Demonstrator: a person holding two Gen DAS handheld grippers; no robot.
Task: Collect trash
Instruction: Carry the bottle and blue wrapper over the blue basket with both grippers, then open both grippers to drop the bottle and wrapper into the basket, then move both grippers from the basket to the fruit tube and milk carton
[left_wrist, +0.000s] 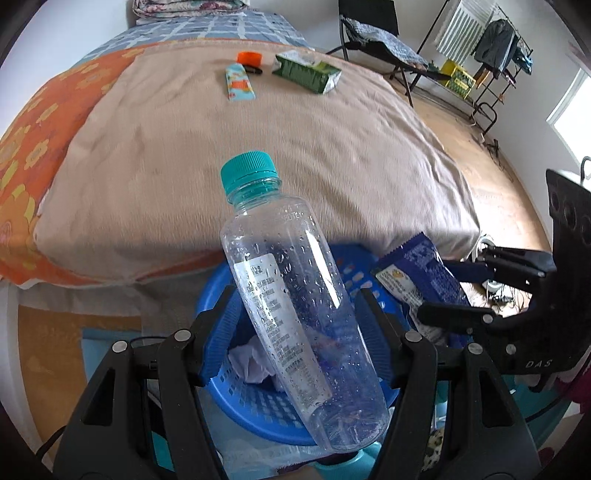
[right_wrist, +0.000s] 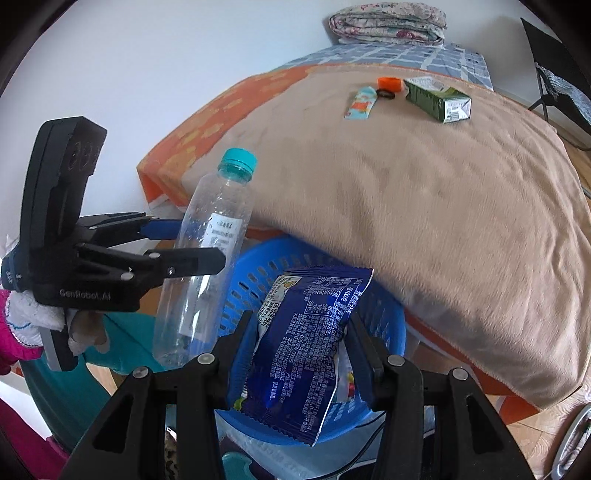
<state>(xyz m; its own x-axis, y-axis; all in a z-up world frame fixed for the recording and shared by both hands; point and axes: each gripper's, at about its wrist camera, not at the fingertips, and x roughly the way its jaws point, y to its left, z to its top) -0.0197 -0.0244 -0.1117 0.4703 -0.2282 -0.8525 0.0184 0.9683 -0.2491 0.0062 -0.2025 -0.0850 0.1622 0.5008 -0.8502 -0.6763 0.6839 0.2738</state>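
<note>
My left gripper (left_wrist: 295, 306) is shut on a clear plastic bottle (left_wrist: 291, 295) with a teal cap, held tilted over a blue perforated basket (left_wrist: 255, 410). Crumpled white tissue (left_wrist: 251, 363) lies in the basket. My right gripper (right_wrist: 301, 325) is shut on a dark blue snack wrapper (right_wrist: 306, 343) above the same basket (right_wrist: 258, 258). Each view shows the other gripper: the right gripper (left_wrist: 439, 288) holds the wrapper (left_wrist: 417, 266), and the left gripper (right_wrist: 199, 245) holds the bottle (right_wrist: 210, 258). On the bed lie a green carton (right_wrist: 439, 99), a light-blue tube (right_wrist: 362, 103), an orange cap (right_wrist: 389, 83) and a black ring (right_wrist: 386, 95).
A beige blanket (left_wrist: 258, 147) covers the bed, whose edge hangs just behind the basket. A folded quilt (right_wrist: 388, 22) sits at the far end. A folding chair (left_wrist: 376, 37) and a clothes rack (left_wrist: 495, 55) stand on the wooden floor to the right. A teal container (right_wrist: 122, 332) is beside the basket.
</note>
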